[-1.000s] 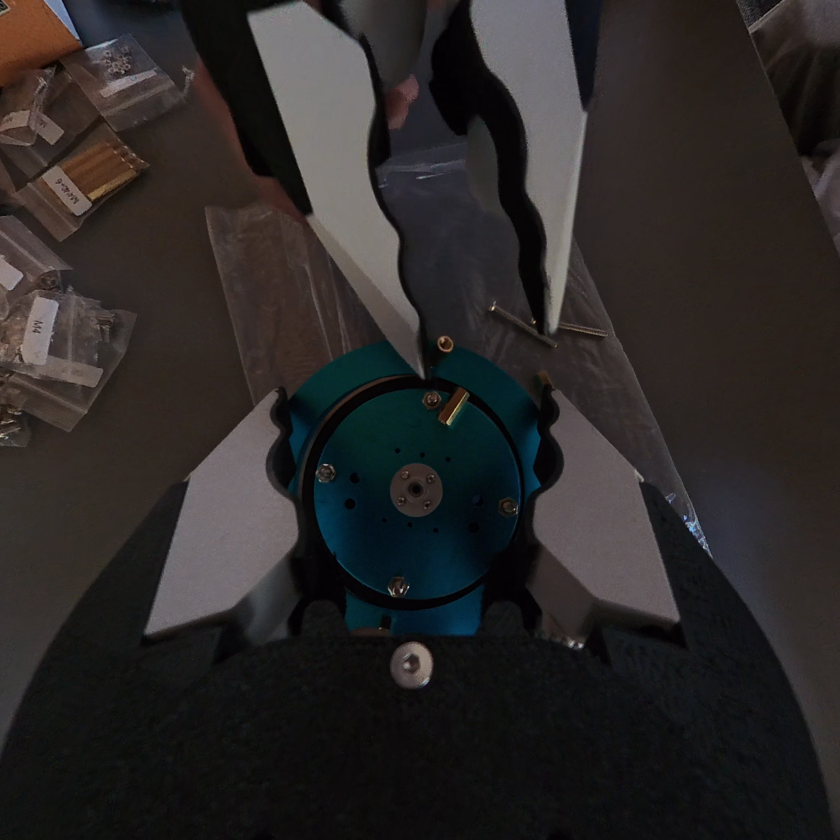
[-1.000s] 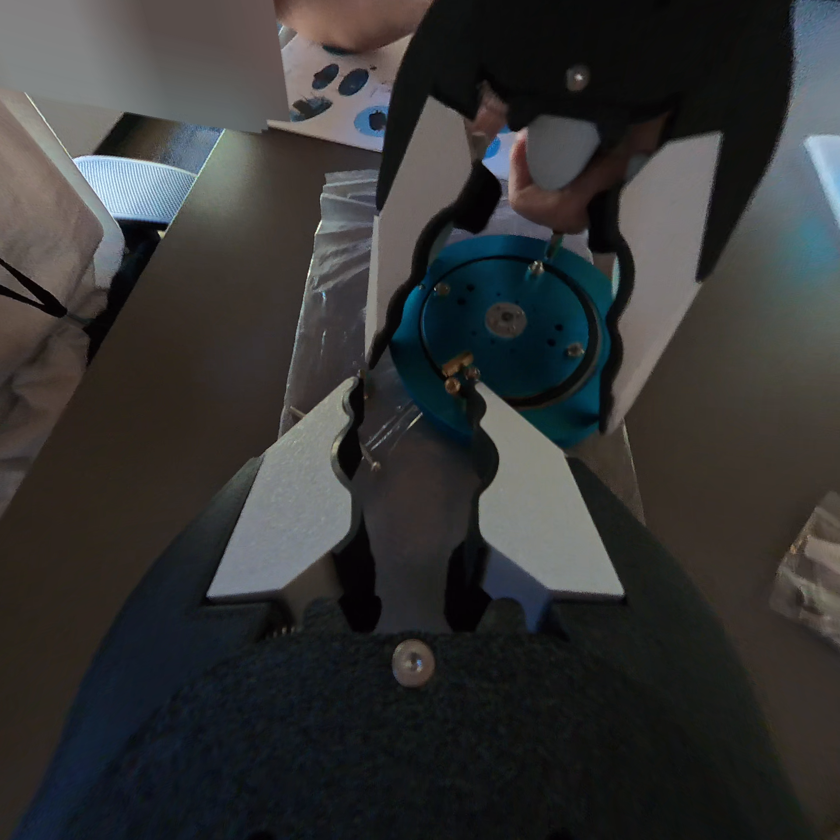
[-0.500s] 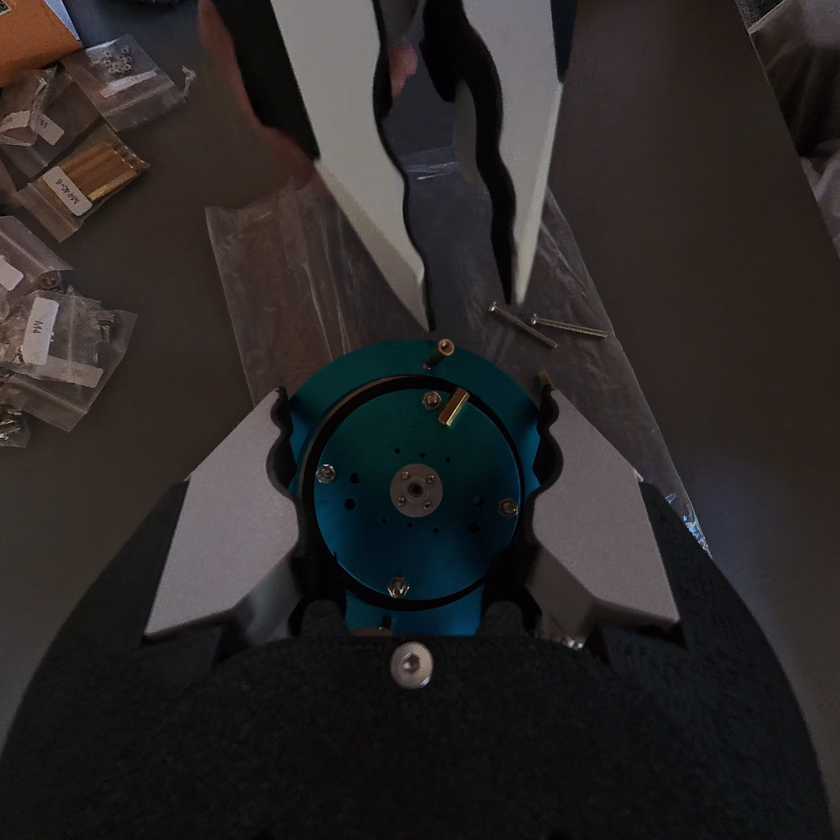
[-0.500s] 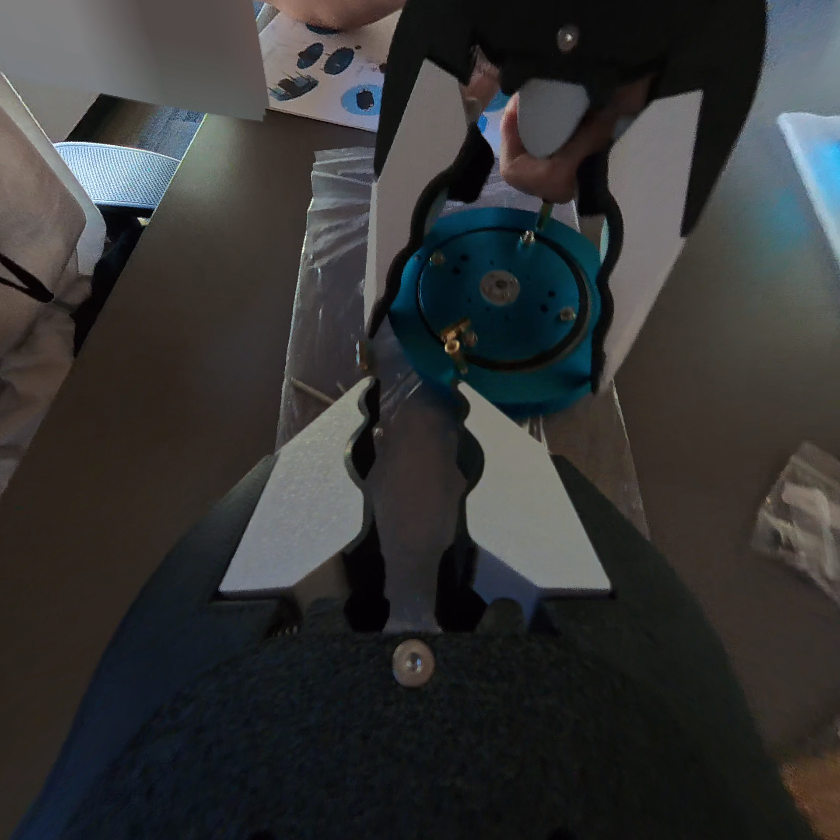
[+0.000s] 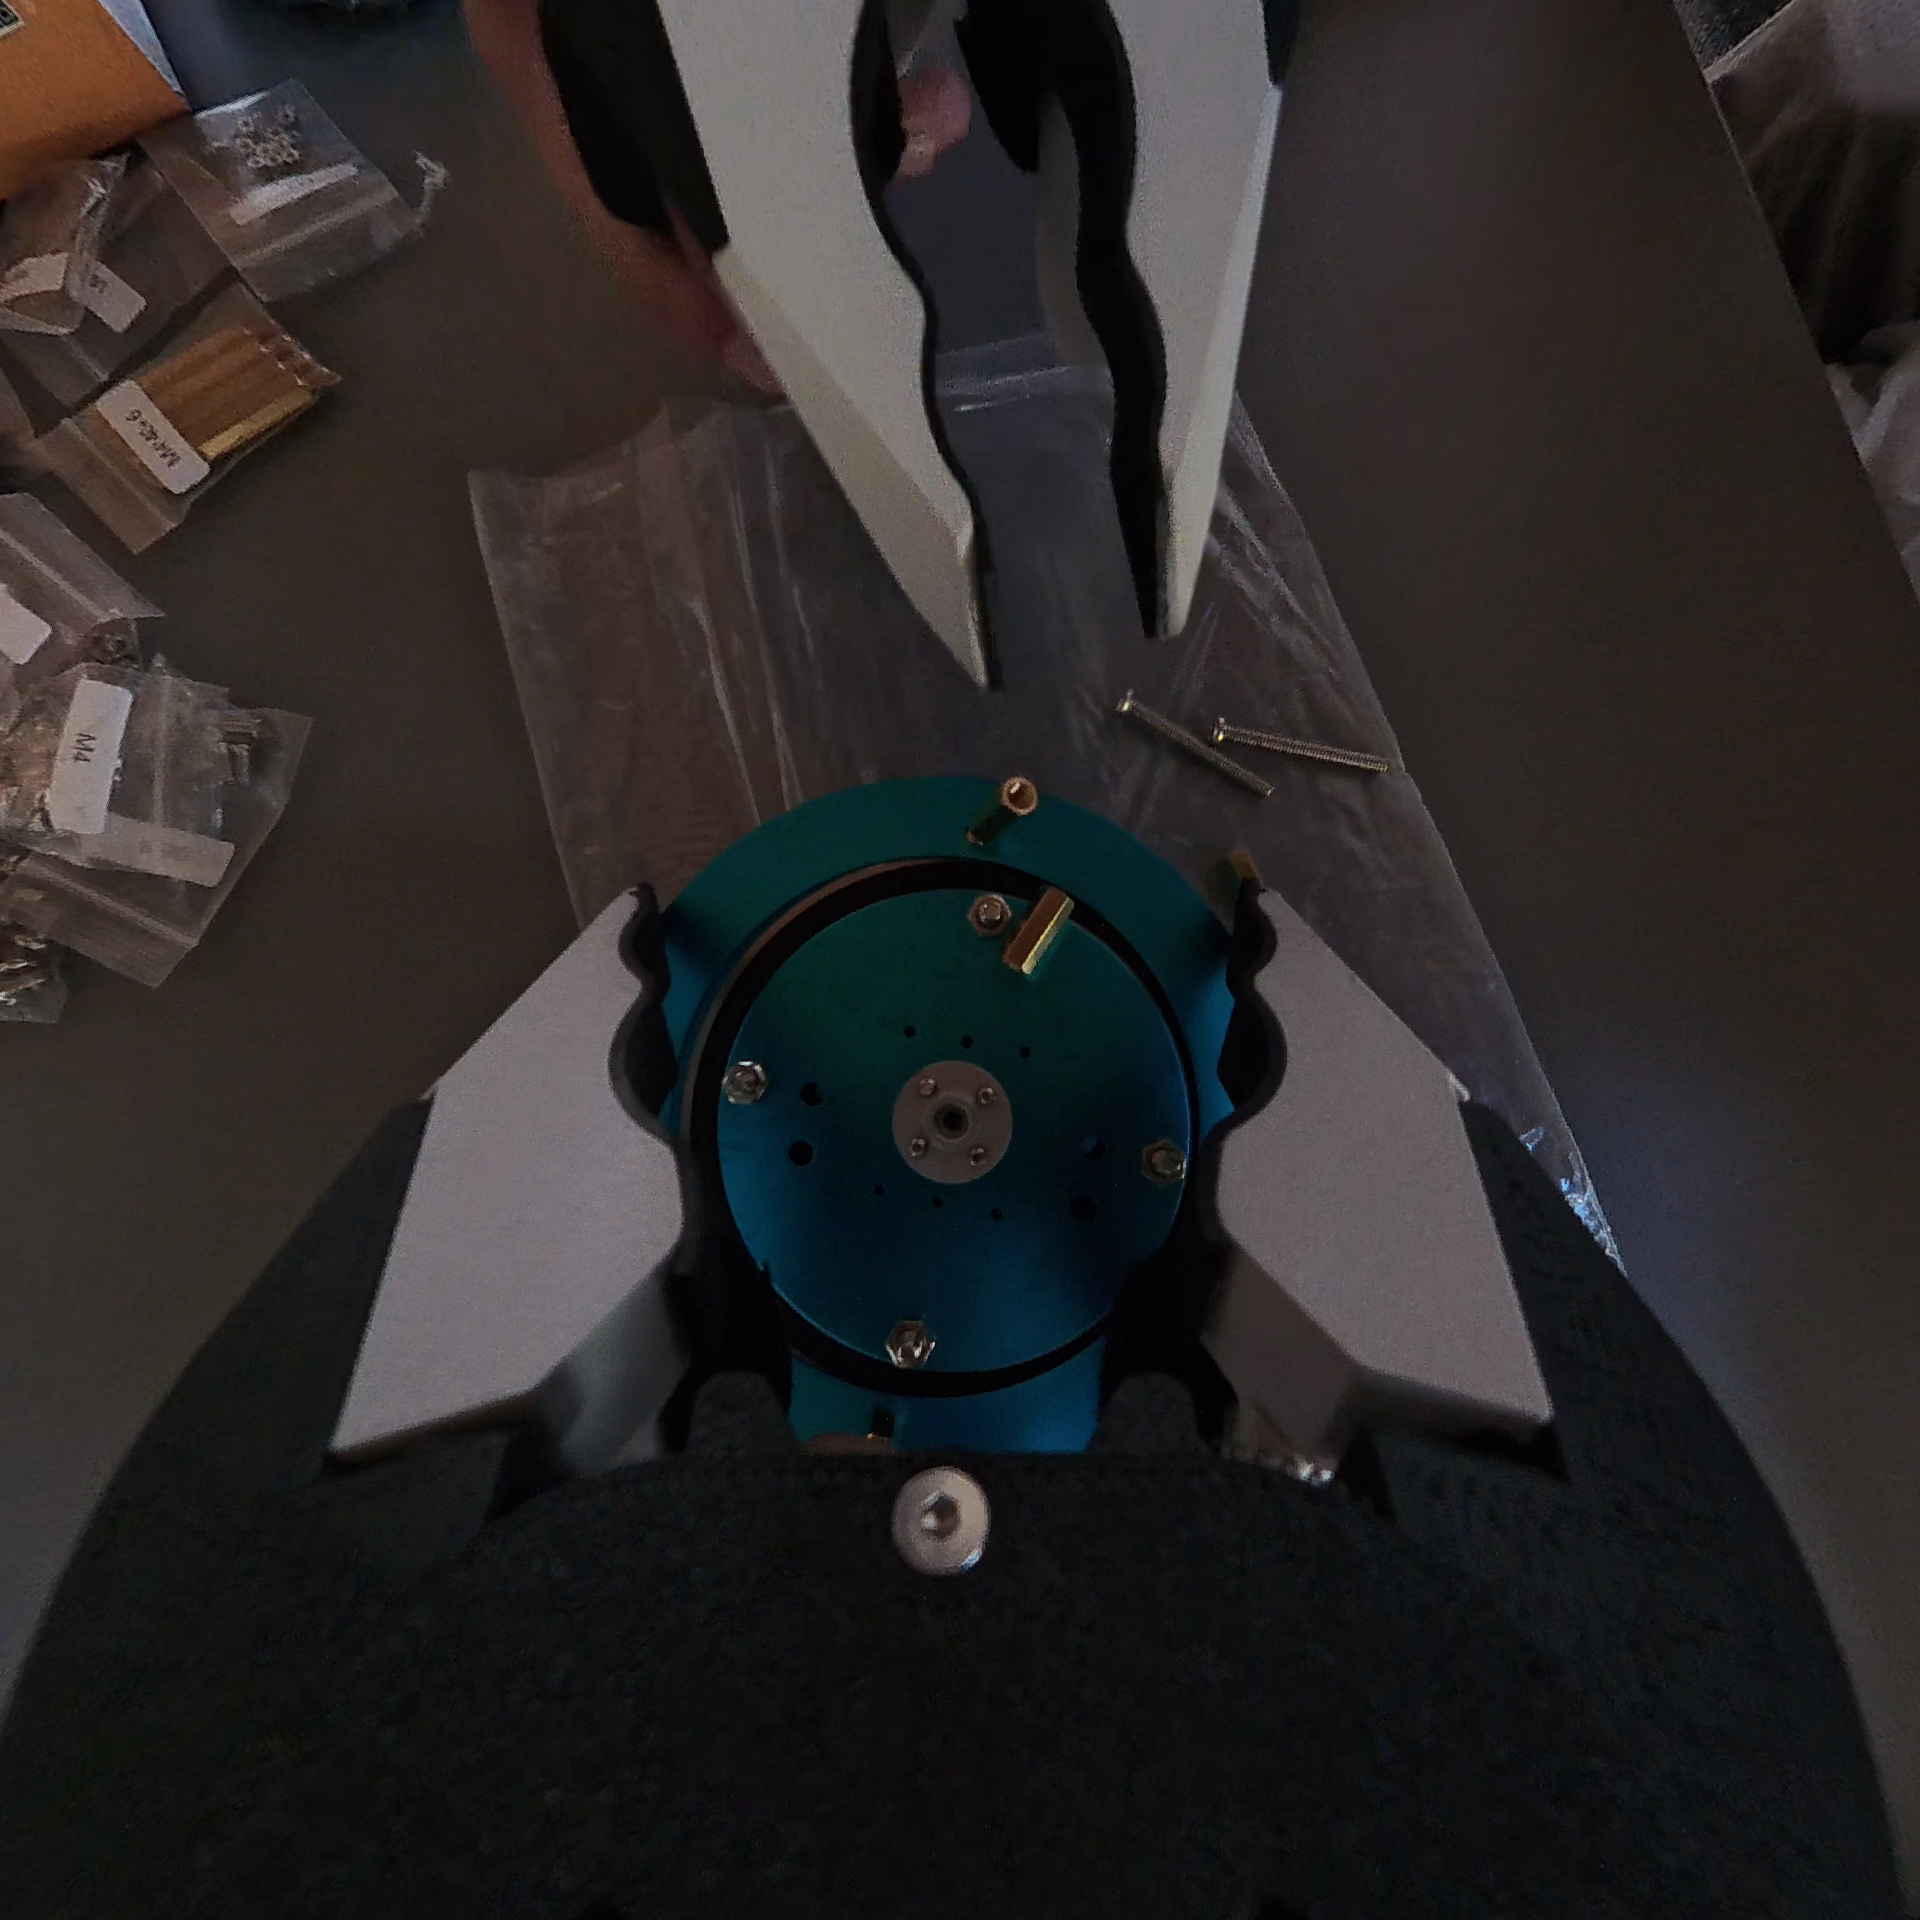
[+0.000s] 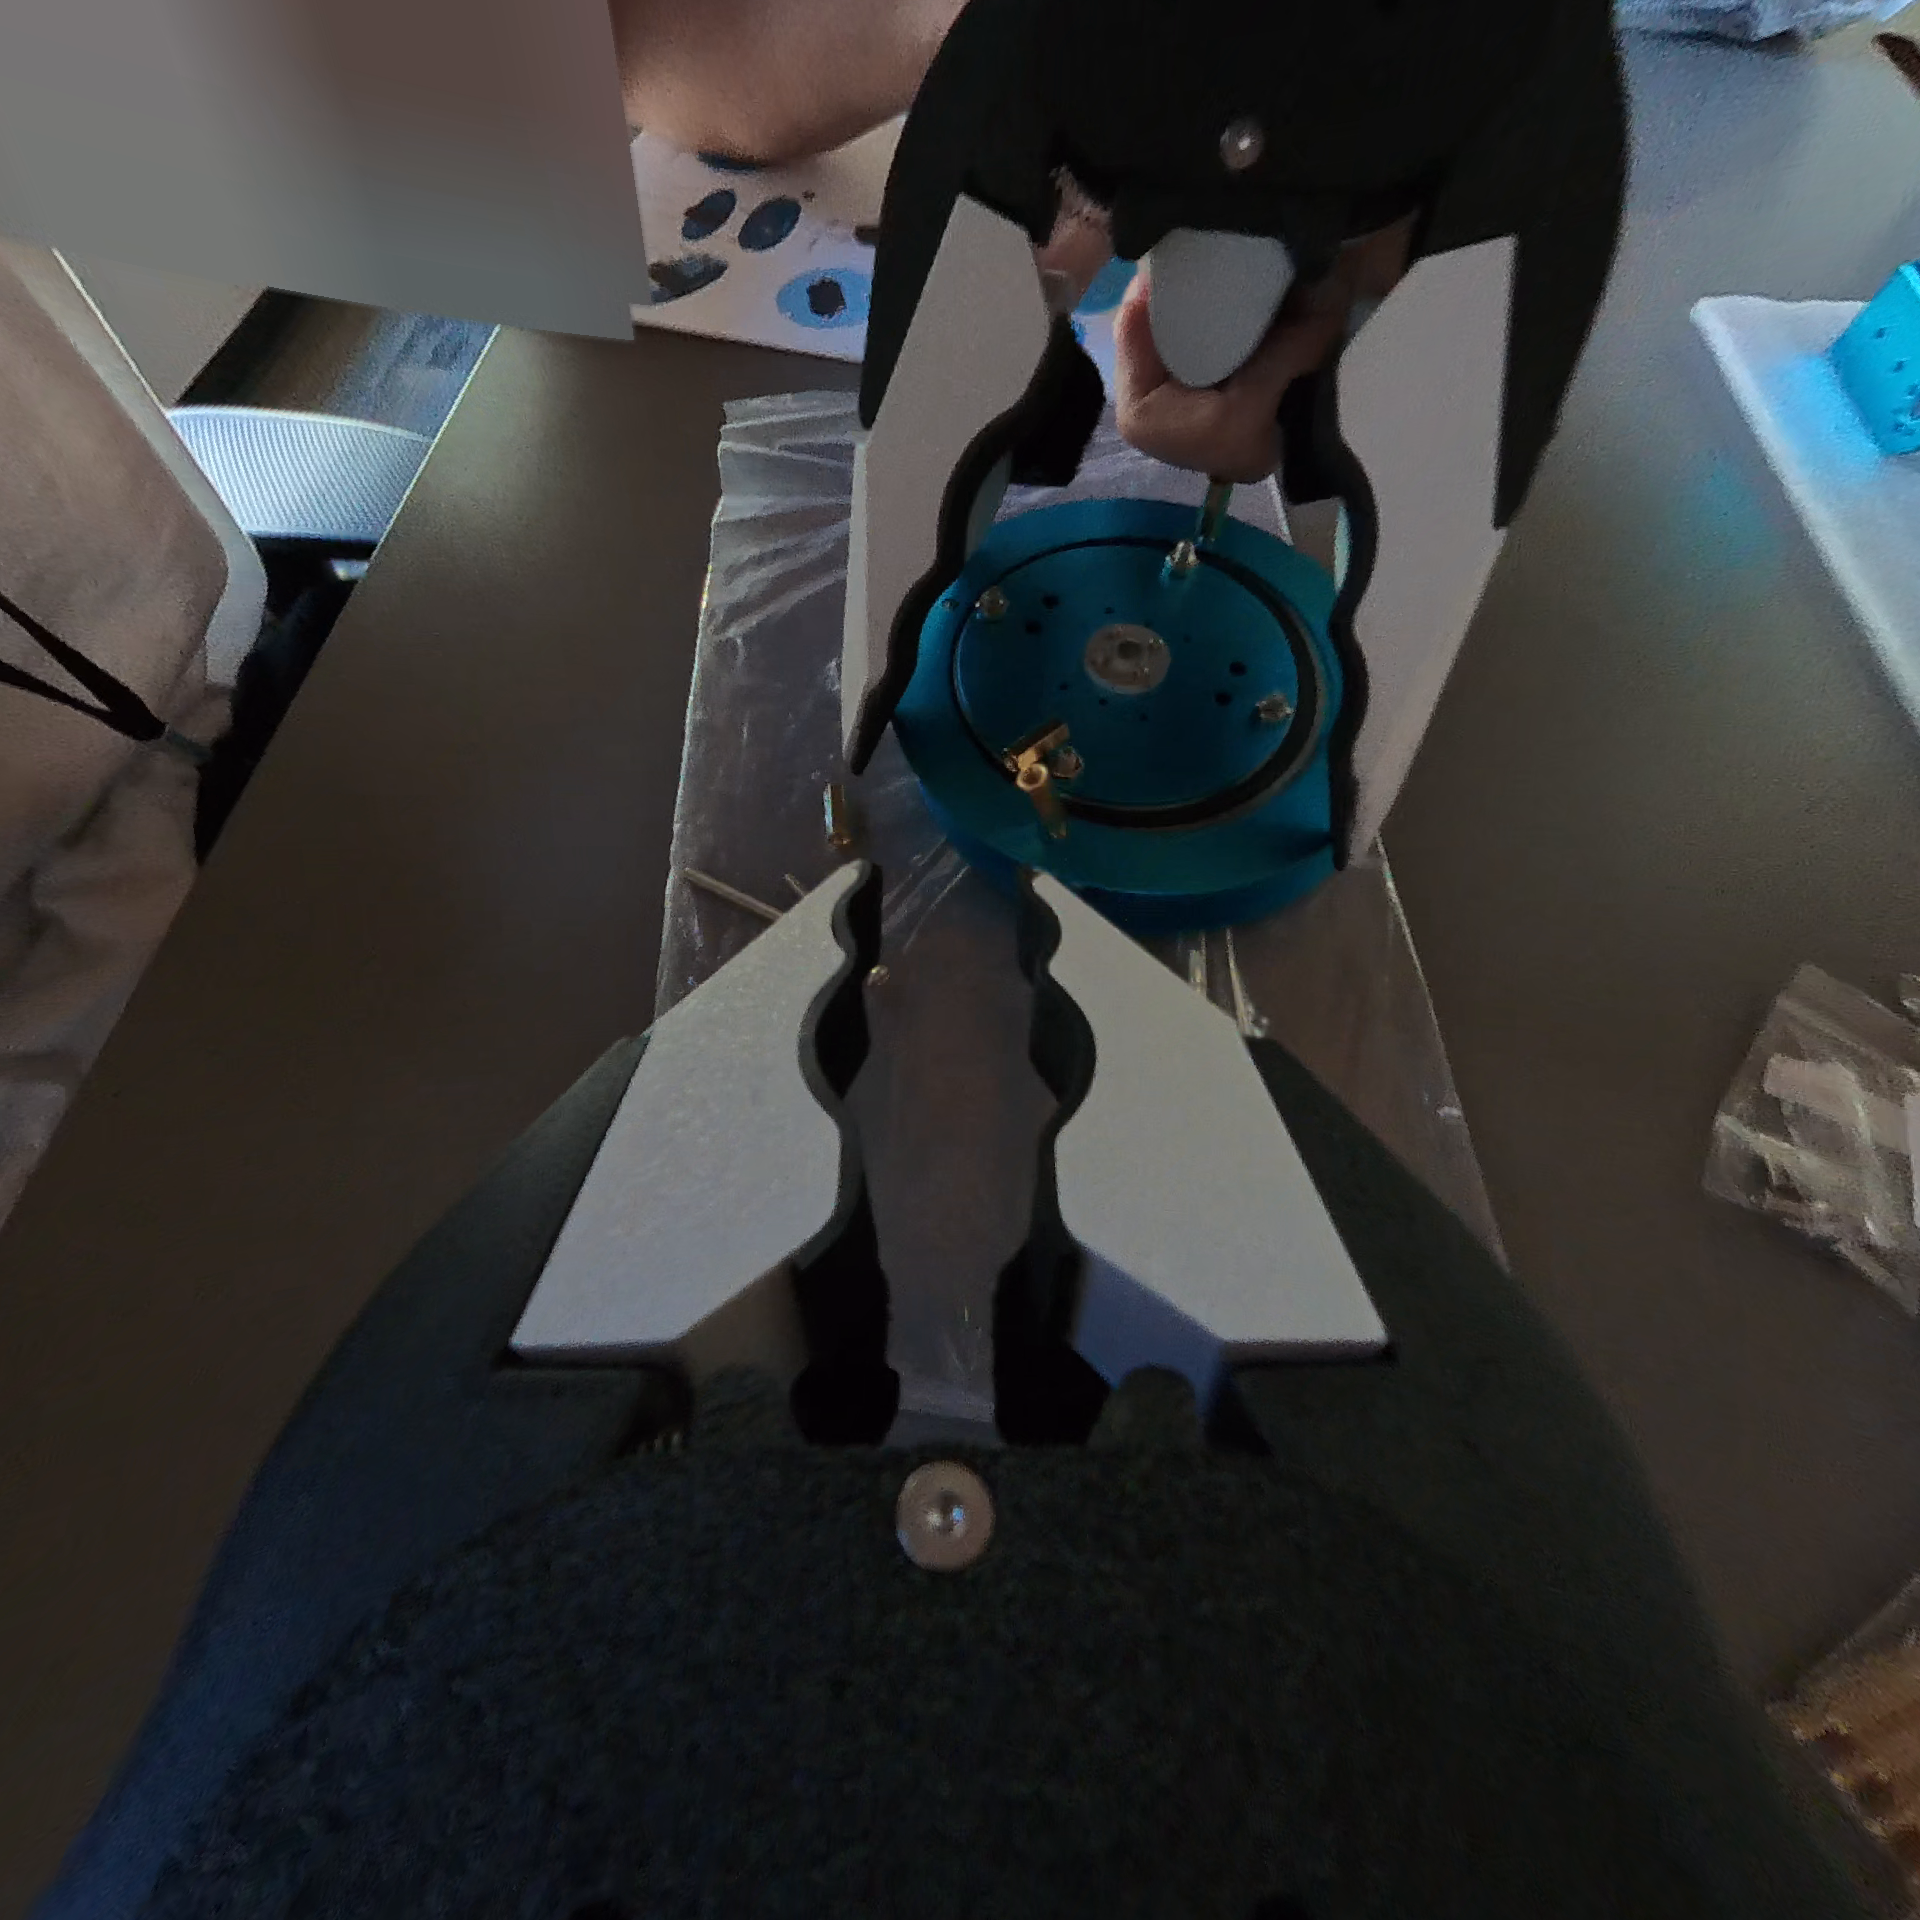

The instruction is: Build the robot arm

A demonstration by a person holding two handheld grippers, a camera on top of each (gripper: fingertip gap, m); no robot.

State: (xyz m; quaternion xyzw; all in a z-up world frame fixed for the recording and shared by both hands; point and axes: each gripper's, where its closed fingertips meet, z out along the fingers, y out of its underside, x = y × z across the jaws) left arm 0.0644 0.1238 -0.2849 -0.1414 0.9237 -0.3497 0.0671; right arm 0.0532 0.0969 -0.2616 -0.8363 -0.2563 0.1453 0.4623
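Left tongs clamped on a blue round assembly; right tongs apart and empty above the plastic sheet.

The left tongs (image 5: 951,914) grip the blue round assembly (image 5: 956,1122) by its sides, fingers pressed against its rim, on the clear plastic sheet (image 5: 665,665) spread over the dark desk (image 5: 1558,520). A brass standoff (image 5: 1039,930) lies on the assembly's top near its far edge. Beyond the assembly, the right tongs (image 6: 951,883) hover with fingers parted, holding nothing. Two long screws (image 5: 1247,743) lie on the sheet just beyond the assembly; bags of small hardware (image 5: 135,810) sit well to its left.
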